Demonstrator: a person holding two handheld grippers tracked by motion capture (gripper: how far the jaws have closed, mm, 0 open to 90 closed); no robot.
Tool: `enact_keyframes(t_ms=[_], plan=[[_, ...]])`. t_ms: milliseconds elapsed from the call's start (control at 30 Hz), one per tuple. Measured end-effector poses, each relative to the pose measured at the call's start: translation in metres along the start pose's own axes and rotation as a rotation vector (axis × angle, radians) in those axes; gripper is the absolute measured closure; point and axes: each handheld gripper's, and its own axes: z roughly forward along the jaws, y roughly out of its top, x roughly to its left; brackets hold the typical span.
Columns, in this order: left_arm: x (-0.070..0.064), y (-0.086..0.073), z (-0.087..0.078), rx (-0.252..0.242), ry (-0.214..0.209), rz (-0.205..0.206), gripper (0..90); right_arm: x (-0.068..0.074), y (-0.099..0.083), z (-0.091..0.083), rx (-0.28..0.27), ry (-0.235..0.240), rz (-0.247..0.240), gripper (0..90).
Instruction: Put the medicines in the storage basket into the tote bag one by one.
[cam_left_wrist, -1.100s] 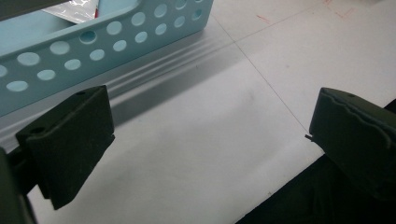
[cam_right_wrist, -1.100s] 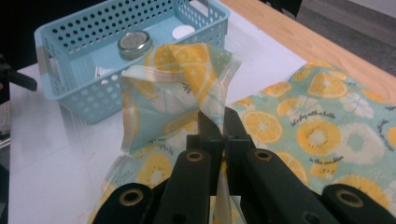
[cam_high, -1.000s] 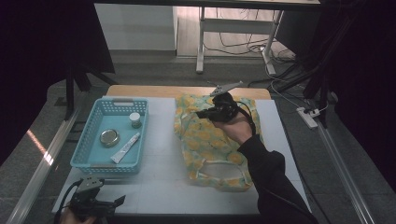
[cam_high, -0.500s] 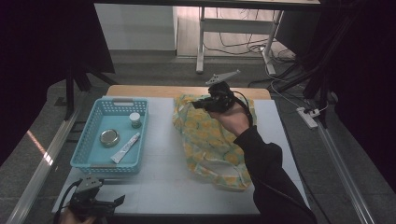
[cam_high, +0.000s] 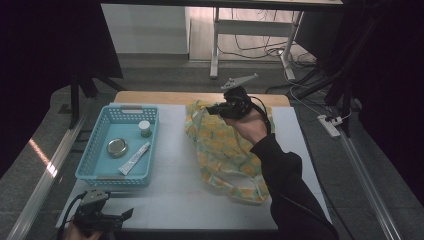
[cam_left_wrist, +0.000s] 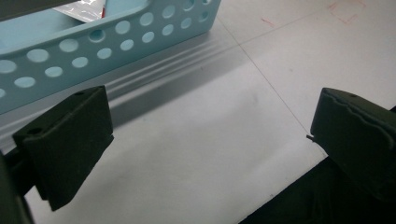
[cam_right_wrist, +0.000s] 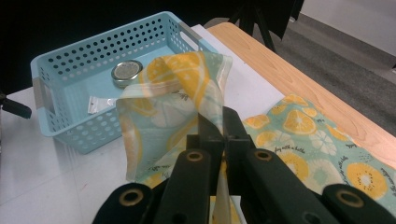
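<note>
One bag (cam_high: 226, 150), one basket (cam_high: 100, 150) containing one tin (cam_high: 116, 147), one jar (cam_high: 145, 128), one tube (cam_high: 134, 158). Right gripper (cam_right_wrist: 215, 125) is pinching the bag's far edge, lifting it above the table (cam_high: 170, 190). Left gripper (cam_left_wrist: 210, 126) is resting spread and empty beside the basket. Since the earlier frame, the bag is folding nearer.

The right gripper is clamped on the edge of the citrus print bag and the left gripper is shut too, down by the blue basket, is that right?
Not quite. The left gripper is open: the left gripper view shows its jaws wide apart over the table beside the blue basket. The right gripper is indeed clamped on the citrus print bag.
</note>
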Motion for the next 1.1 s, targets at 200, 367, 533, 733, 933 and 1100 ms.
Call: enact_keyframes(t_ms=[200,367,533,733,933,1100], plan=[[0.003,-0.001,-0.002,-0.02,-0.014,-0.026,0.0,0.0,0.0,0.002,-0.003,0.007,-0.001,89.5],[0.003,0.001,-0.004,-0.023,-0.021,-0.024,0.0,0.001,0.0,0.002,-0.005,0.007,-0.007,89.5],[0.005,0.004,-0.007,-0.04,-0.029,-0.013,0.0,0.0,-0.002,0.002,-0.01,0.01,-0.002,89.5],[0.008,0.007,-0.01,-0.072,-0.05,0.01,0.0,-0.001,-0.003,0.001,-0.017,0.012,0.002,89.5],[0.011,0.012,-0.014,-0.1,-0.052,0.03,0.0,-0.003,-0.005,0.0,-0.017,0.011,0.002,89.4],[0.011,0.017,-0.017,-0.123,-0.045,0.033,0.0,-0.003,-0.006,-0.001,-0.019,0.011,0.0,89.4]])
